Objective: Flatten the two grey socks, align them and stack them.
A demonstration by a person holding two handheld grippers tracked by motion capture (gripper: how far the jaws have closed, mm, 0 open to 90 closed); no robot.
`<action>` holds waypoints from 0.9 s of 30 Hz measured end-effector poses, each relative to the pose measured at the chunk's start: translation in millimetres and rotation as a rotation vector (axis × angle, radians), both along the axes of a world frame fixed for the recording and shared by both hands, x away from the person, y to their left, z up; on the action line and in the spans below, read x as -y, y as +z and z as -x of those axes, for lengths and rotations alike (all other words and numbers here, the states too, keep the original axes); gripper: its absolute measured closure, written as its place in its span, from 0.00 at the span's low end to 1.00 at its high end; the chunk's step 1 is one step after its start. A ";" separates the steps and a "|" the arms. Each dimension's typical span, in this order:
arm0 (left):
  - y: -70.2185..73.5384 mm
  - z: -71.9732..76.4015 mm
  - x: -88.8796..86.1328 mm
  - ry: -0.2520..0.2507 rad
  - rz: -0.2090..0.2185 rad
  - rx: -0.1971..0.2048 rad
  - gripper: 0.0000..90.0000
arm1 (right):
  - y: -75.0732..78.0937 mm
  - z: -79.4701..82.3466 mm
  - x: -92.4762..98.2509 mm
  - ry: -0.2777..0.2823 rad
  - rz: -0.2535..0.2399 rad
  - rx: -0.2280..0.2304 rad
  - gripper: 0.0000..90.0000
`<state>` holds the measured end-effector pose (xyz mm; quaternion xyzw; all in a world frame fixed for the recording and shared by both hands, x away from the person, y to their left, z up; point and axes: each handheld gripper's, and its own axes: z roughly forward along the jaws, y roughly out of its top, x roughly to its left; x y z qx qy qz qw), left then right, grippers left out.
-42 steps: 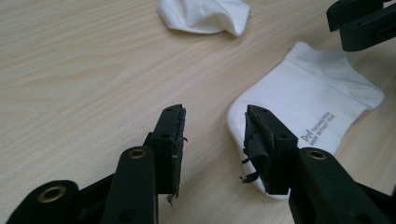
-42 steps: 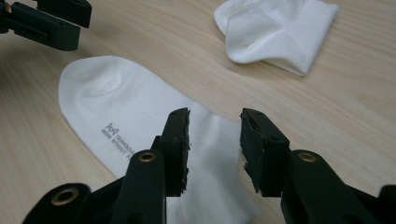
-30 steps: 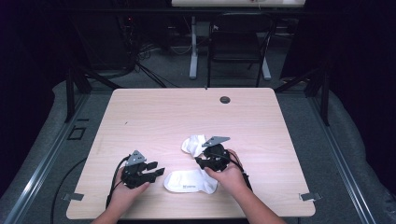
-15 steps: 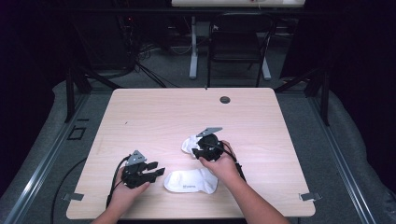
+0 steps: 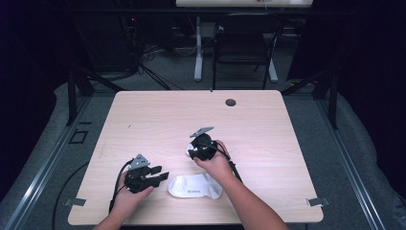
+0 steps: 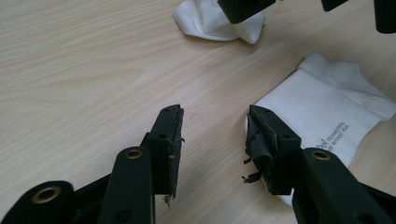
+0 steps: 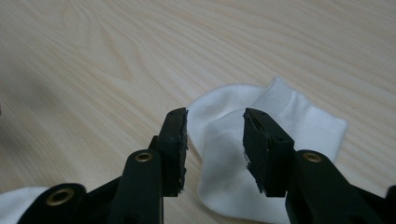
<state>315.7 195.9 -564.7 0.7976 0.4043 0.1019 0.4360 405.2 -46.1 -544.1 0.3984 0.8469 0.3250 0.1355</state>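
Observation:
A flat white sock [image 5: 195, 186] with small print lies near the table's front edge. A second, crumpled white sock [image 5: 189, 149] lies just beyond it. My right gripper [image 5: 195, 147] hovers over the crumpled sock; in the right gripper view its jaws have just been opening and stand open [image 7: 215, 116] above the sock [image 7: 285, 121], pads not pressing on it. My left gripper [image 5: 162, 176] rests left of the flat sock, open over bare wood [image 6: 215, 116], the flat sock [image 6: 322, 107] beside its right finger and the crumpled sock [image 6: 210, 21] farther off.
The light wooden table [image 5: 143, 124] has a round cable hole [image 5: 231, 102] near its far edge. A dark chair [image 5: 244, 48] and a desk leg stand behind the table. Cables trail from both grippers toward the front edge.
My right gripper has moved left and away from the front edge, from beside the flat sock to over the crumpled sock. The left gripper and both socks have stayed put.

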 end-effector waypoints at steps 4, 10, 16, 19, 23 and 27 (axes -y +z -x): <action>0.0 -0.3 0.4 -0.001 0.003 0.002 0.62 | -8.9 -2.4 -4.2 -0.002 0.051 0.007 0.63; -1.2 -0.9 1.3 -0.001 0.000 -0.005 0.62 | -11.5 -4.2 -3.8 -0.013 0.076 -0.007 0.81; -2.4 -1.1 2.1 0.001 0.001 -0.002 0.62 | -11.6 -3.6 -0.7 -0.026 0.076 -0.008 0.96; -3.0 -1.3 2.5 -0.001 -0.006 -0.006 0.62 | -9.4 -1.2 2.3 -0.022 0.060 -0.015 0.97; -2.8 -3.3 2.5 -0.003 -0.005 0.005 0.62 | -3.5 4.0 6.9 -0.026 0.002 -0.007 0.97; -3.3 -6.3 4.0 0.014 0.002 0.003 0.62 | 1.0 6.6 11.6 -0.030 -0.040 0.004 0.97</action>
